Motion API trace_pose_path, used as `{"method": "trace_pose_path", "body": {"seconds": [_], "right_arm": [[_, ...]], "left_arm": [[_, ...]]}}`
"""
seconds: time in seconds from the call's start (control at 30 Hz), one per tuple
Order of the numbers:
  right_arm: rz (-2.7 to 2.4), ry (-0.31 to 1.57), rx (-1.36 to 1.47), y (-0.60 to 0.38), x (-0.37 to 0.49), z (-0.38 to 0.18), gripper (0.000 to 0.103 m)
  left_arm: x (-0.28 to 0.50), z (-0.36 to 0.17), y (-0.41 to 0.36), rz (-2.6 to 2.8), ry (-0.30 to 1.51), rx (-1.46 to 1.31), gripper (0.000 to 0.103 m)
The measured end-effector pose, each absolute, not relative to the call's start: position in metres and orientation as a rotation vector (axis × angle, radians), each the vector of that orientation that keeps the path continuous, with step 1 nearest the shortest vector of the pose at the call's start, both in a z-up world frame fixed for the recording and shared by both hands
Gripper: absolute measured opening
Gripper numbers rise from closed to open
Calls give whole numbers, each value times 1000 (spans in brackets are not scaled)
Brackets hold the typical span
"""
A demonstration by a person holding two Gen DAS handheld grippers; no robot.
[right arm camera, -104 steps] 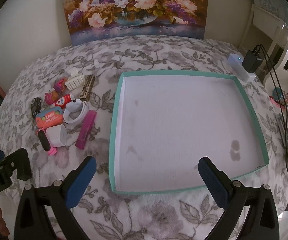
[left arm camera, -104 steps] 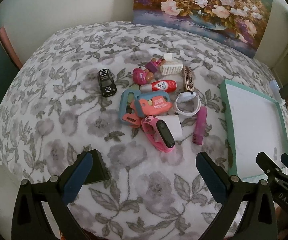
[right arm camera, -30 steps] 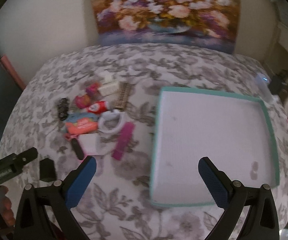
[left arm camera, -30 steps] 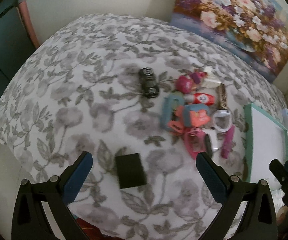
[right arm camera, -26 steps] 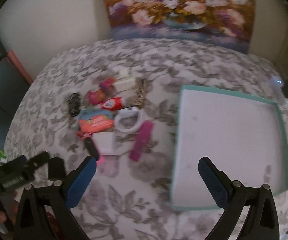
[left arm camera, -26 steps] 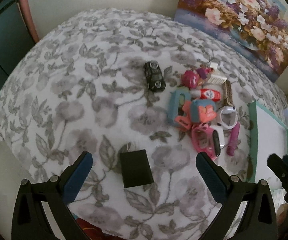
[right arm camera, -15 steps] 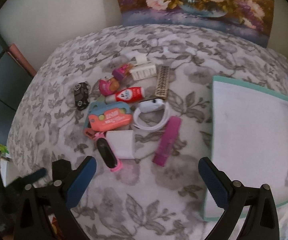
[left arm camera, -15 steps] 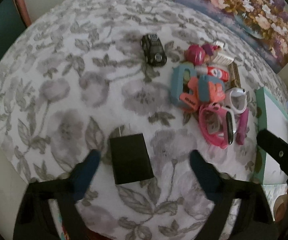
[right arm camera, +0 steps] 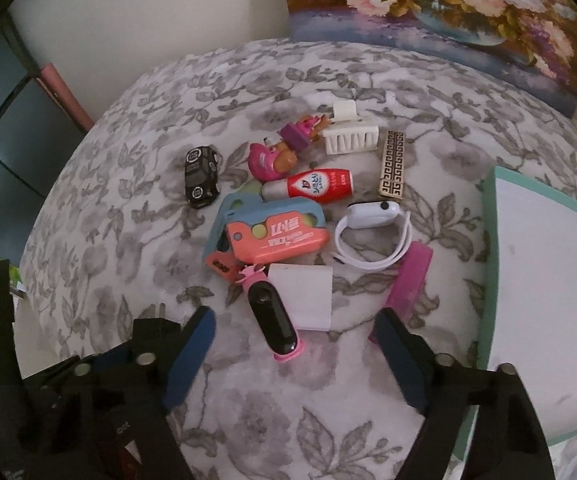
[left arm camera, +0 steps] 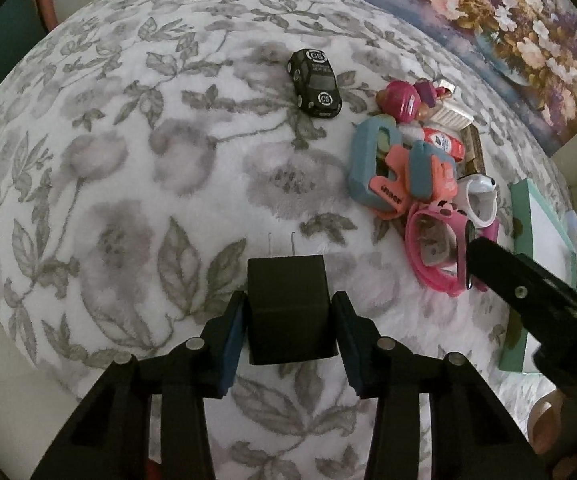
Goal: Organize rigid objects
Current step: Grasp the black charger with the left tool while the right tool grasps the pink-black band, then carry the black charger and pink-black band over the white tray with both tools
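A black charger block [left arm camera: 288, 312] lies on the flowered bedspread with its prongs pointing away. My left gripper [left arm camera: 288, 304] is closing, and its blue pads [left arm camera: 234, 336] touch the block's two sides. In the right wrist view a pile of small items lies ahead. It holds a pink band with a black tracker [right arm camera: 272, 320], a white block [right arm camera: 302, 296], a magenta bar [right arm camera: 408, 280], a white watch [right arm camera: 372, 236] and a coral case [right arm camera: 276, 236]. My right gripper [right arm camera: 294, 320] is closing around the tracker and the white block, with its pads clear of both.
A teal tray [right arm camera: 488, 240] with a white floor lies right of the pile. A black toy car [right arm camera: 202, 176], a red bottle [right arm camera: 316, 186], a white hair clip [right arm camera: 350, 136] and a gold patterned bar [right arm camera: 392, 170] lie farther back. A flower painting leans on the wall.
My left gripper came down over the black charger and its jaws narrowed onto it. My right gripper swung left from the tray toward the pile, dropped lower, and its jaws began to narrow.
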State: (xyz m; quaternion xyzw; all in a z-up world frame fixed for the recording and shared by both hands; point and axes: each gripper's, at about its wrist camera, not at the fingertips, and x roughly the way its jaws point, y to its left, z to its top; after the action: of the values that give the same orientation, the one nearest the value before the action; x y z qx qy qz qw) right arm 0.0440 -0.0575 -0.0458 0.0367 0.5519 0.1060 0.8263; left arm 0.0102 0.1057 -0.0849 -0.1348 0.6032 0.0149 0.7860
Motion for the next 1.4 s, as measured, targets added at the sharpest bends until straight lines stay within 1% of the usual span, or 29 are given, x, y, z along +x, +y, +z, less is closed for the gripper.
{"method": "trace_pose_path", "body": {"seconds": [0.07, 0.1, 0.17, 0.2, 0.27, 0.37, 0.53, 0.87, 1.1, 1.4], "right_arm": [[229, 1183, 78, -55, 45, -48, 68], [230, 1188, 74, -53, 45, -50, 64], [232, 1190, 65, -51, 45, -51, 51], [233, 1191, 61, -50, 45, -51, 48], [234, 1190, 52, -47, 46, -53, 39], [251, 1193, 40, -43, 47, -54, 28], [244, 1186, 3, -37, 47, -56, 26], [297, 1181, 55, -40, 44, -50, 21], [327, 1160, 122, -51, 39, -38, 20], [332, 1097, 242, -88, 29, -12, 20]], "left_arm": [[12, -85, 107, 31, 1292, -296, 45], [14, -86, 108, 30, 1290, -299, 44], [16, -86, 108, 29, 1287, -302, 45], [17, -86, 109, 31, 1283, -303, 45], [17, -86, 109, 31, 1277, -303, 44], [20, -86, 108, 29, 1274, -304, 45], [24, -88, 108, 28, 1260, -304, 45], [20, -79, 112, 36, 1229, -311, 44], [19, -60, 110, 45, 1197, -288, 44], [20, -17, 93, 40, 1142, -223, 44]]}}
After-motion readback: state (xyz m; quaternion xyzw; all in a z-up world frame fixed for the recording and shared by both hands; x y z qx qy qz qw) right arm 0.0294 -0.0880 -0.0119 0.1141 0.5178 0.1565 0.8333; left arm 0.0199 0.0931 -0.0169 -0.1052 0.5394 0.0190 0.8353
